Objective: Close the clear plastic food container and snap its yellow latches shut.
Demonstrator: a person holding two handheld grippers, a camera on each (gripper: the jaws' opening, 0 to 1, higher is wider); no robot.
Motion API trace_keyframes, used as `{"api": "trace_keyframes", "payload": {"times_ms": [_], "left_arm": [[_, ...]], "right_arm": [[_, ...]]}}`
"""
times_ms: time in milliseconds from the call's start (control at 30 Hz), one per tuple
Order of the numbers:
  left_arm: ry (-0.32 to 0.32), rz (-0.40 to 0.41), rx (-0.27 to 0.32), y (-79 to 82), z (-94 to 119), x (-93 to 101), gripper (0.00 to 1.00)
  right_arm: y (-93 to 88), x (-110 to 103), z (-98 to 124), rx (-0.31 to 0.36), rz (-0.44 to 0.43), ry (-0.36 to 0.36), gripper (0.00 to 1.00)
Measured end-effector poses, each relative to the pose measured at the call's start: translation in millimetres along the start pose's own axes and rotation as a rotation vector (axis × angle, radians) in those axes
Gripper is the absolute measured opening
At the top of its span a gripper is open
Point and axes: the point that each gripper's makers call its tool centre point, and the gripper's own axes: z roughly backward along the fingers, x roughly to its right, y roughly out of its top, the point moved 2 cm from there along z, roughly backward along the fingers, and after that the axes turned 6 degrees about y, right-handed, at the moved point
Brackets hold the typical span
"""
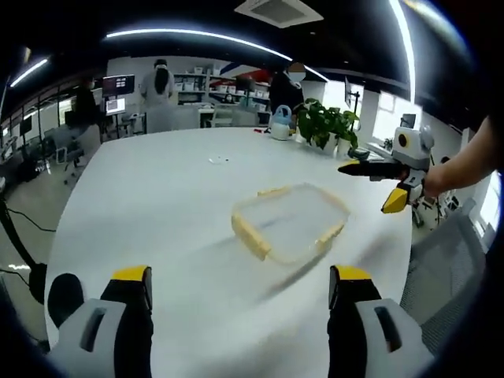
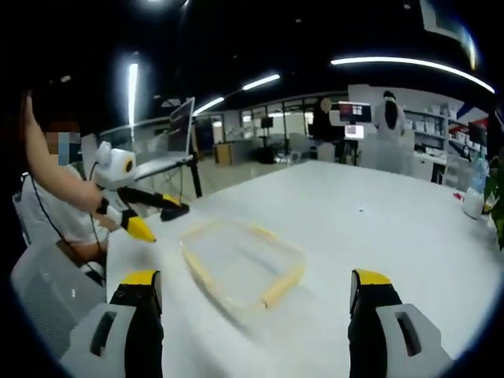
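Motion blur smears the container (image 1: 290, 224), its latches' state unreadable.

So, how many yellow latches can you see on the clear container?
3 in the left gripper view: one on the near-left side, one on the right side, one on the far side. A fourth may be hidden by blur.

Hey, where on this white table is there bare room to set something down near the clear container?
The table is bare between the clear container and the left gripper, and along its long stretch toward the far end. In the right gripper view, the surface beyond the container is also open. It is crowded at the far corner, by the potted plant and jug.
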Motion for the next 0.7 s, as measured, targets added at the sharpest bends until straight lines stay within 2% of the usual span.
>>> {"api": "trace_keyframes", "payload": {"times_ms": [233,700], "left_arm": [[0.015,0.01,0.006,-6.4,13,-2.4,0.94],[0.061,0.041,0.039,-16.3,38,3.1,0.94]], "right_arm": [[-1.5,2,14,0.017,-0.024,-0.029,1.0],[-0.4,-12,36,0.071,-0.052,-0.054,1.0]]}}
